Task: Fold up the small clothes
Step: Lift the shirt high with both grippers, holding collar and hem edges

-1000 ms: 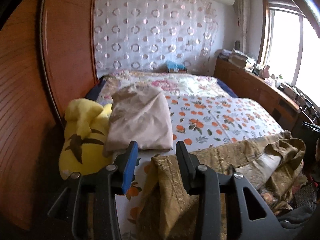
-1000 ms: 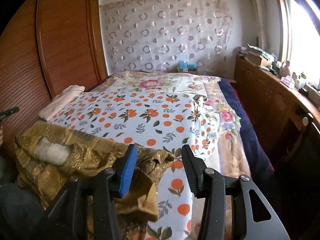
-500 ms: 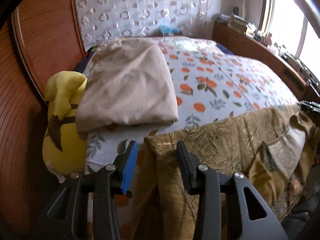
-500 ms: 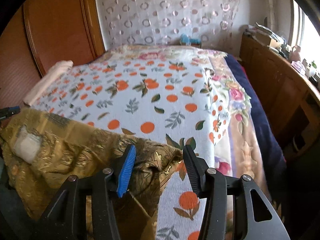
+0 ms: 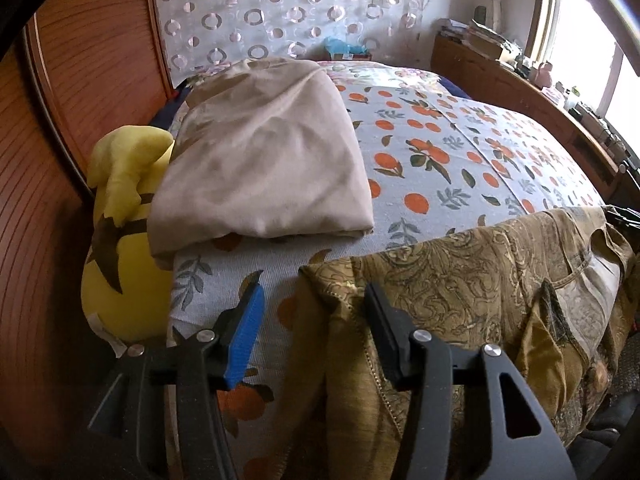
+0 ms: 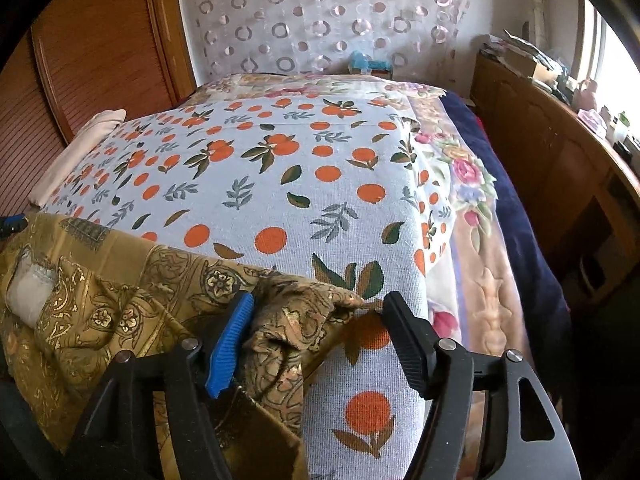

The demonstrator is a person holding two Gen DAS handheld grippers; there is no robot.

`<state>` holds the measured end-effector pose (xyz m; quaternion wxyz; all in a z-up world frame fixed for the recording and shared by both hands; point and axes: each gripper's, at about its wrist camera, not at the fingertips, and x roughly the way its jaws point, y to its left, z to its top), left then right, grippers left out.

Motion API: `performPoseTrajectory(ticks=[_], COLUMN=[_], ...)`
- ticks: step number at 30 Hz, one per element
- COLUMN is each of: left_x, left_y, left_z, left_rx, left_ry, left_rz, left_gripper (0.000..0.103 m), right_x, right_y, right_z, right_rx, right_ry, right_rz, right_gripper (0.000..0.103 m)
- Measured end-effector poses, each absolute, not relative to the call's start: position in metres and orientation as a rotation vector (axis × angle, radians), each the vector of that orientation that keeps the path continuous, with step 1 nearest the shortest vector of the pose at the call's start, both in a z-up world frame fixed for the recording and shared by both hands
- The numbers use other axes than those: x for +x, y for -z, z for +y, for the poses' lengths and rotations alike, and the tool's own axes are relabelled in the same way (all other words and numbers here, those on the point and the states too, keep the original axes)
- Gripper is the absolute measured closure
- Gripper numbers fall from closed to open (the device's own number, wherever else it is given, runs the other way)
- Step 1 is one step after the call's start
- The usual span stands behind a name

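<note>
Left gripper: my jaws have just been opening and now stand about half apart at the bottom of the left-wrist view; the garment's corner lies between them, no longer pinched.
Right gripper: my jaws have also just been opening, and stand wider than the left pair; a bunched fold lies between them against the blue pad, with a clear gap to the black one.
Olive paisley garment: draped along the near edge of the bed, across the lower part of both views, one end by each gripper; a pale lining patch shows at lower left of the right-wrist view.
What has changed: a second ago both jaw pairs were narrower on the cloth and the bed sat farther off; now the cloth rests on the bedspread.
Meaning for the task: I judge the garment is laid down and released, ready to be smoothed or regripped for a fold.
Orange-print bedspread: bare through mid-frame, which leaves room to fold.
Beige folded cloth: left of centre in the left-wrist view, beside a yellow plush toy.
Far: curtain with rings, upper centre.
</note>
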<state>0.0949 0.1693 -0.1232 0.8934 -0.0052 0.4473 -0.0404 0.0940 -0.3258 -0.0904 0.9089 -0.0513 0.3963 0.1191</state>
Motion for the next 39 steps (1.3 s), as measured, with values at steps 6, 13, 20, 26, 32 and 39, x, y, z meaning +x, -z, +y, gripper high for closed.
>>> performPoseTrajectory(ticks=[6,13,20,26,32,39], left_x=[0.097,0.088,0.03,-0.011,-0.044,-0.062], left_y=[0.124,0.114,0.022,-0.081,-0.169,-0.242], left_z=[0.169,0.161,0.15,0.138,0.143,0.167], left_rx=[-0.01,-0.025,-0.084,-0.049,0.015,0.013], left_ry=[0.124,0.158,0.203,0.268,0.248,0.173], left_rz=[0.927,0.875,0.618,0.412,0.23,0.054], left_gripper=[0.06,0.096,0.097,0.097,0.097,0.097], right_x=[0.091,0.081,0.042,-0.012,-0.066,-0.107], right_y=[0.095,0.098,0.049,-0.05,-0.152,-0.247], right_z=[-0.327,-0.325,-0.332,-0.327,-0.33,-0.334], right_rx=[-0.111,-0.088,-0.044,-0.069,-0.088,-0.161], right_ry=[-0.291,-0.402,-0.483,-0.515,-0.521,-0.461], right_rz=[0.808,0.809,0.678,0.466,0.246,0.067], right_gripper=[0.042,0.091,0.095,0.095,0.095,0.096])
